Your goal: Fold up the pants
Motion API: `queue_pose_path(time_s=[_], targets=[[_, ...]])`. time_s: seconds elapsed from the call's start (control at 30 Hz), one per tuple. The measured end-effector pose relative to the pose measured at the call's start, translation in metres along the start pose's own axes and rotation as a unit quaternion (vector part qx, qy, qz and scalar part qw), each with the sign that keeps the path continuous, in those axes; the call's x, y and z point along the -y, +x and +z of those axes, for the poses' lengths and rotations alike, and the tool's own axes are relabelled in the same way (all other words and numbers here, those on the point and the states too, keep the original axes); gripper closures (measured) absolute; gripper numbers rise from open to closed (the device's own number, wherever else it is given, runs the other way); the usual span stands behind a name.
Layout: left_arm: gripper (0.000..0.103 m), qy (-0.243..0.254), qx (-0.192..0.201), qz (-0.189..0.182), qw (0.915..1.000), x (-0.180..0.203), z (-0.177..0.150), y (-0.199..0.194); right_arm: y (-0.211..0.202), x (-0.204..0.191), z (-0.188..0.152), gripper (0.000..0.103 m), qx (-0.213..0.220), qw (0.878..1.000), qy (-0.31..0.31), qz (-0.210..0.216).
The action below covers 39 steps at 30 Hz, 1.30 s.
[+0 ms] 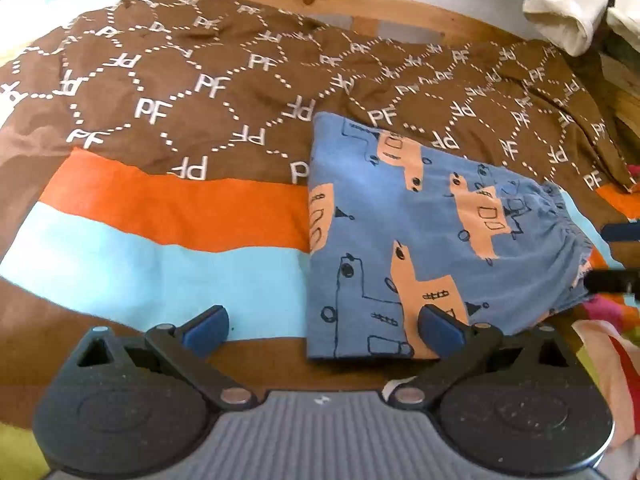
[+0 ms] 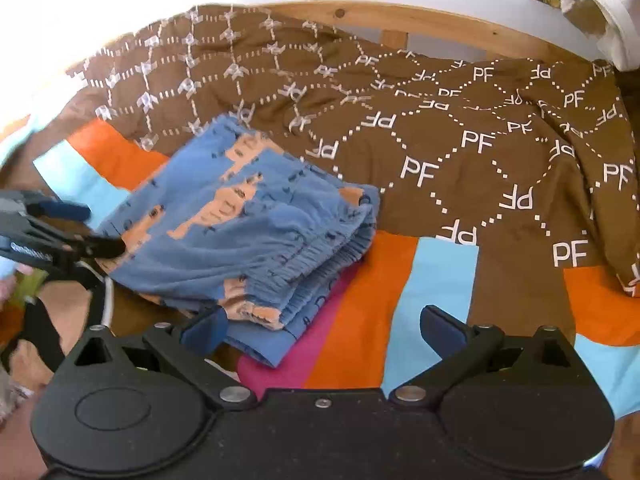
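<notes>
The blue pants (image 1: 420, 232) with orange vehicle prints lie folded into a flat packet on the bedspread. Their gathered waistband (image 1: 568, 236) points right. My left gripper (image 1: 324, 330) is open at the packet's near left corner, its right pad (image 1: 440, 328) over the cloth and its left pad over the bedspread. My right gripper's fingers (image 1: 612, 256) show apart at the right edge, beside the waistband. In the right wrist view the pants (image 2: 248, 232) lie left of centre, and the right gripper (image 2: 324, 330) is open by the waistband (image 2: 320, 264), holding nothing. The left gripper (image 2: 88, 228) stands open at the pants' far side.
A brown bedspread (image 1: 200, 92) with white PF letters and orange and light-blue stripes covers the bed. A wooden bed rail (image 2: 400, 20) runs along the back. A white cloth (image 1: 568, 12) hangs at the back right. A person's hand (image 2: 36, 320) holds the left gripper.
</notes>
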<state>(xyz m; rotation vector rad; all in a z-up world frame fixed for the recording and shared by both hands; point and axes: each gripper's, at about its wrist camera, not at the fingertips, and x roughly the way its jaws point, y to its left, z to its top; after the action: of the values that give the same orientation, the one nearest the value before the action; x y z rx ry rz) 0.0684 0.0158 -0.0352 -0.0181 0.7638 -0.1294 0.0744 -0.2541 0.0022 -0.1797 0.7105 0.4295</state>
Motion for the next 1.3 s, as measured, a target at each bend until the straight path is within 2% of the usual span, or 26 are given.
queue_pose_path(time_s=[0.2,0.37,0.57,0.73,0.83,1.0,1.13,1.2,1.3], targets=[[0.000,0.008,-0.020,-0.035,0.9991,-0.002,0.010,-0.003,-0.001,0.024,0.014,0.001,0.036,0.995,0.077,0.051],[0.000,0.045,-0.005,-0.063,0.9970,0.000,0.018,-0.001,0.022,0.039,0.024,0.001,0.019,0.992,0.104,0.075],[0.000,0.073,-0.023,-0.124,0.9893,-0.008,0.028,0.022,0.061,0.063,0.037,0.001,0.015,0.982,0.124,0.141],[0.000,0.045,-0.019,-0.167,0.9848,-0.021,0.034,0.035,0.089,0.088,0.046,0.001,0.018,0.962,0.169,0.214],[0.000,0.030,-0.018,-0.184,0.9823,-0.023,0.035,0.039,0.095,0.090,0.048,0.001,0.017,0.950,0.177,0.256],[0.000,0.028,-0.026,-0.201,0.9789,-0.022,0.036,0.044,0.095,0.084,0.046,0.001,0.001,0.945,0.170,0.279],[0.000,0.029,-0.033,-0.220,0.9745,-0.027,0.031,0.044,0.089,0.090,0.038,0.001,0.004,0.929,0.212,0.305],[0.000,0.015,-0.034,-0.228,0.9729,-0.032,0.030,0.043,0.088,0.091,0.034,0.001,0.009,0.921,0.233,0.311],[0.000,-0.024,-0.041,-0.238,0.9701,-0.038,0.032,0.044,0.086,0.090,0.032,0.001,0.014,0.919,0.247,0.307]])
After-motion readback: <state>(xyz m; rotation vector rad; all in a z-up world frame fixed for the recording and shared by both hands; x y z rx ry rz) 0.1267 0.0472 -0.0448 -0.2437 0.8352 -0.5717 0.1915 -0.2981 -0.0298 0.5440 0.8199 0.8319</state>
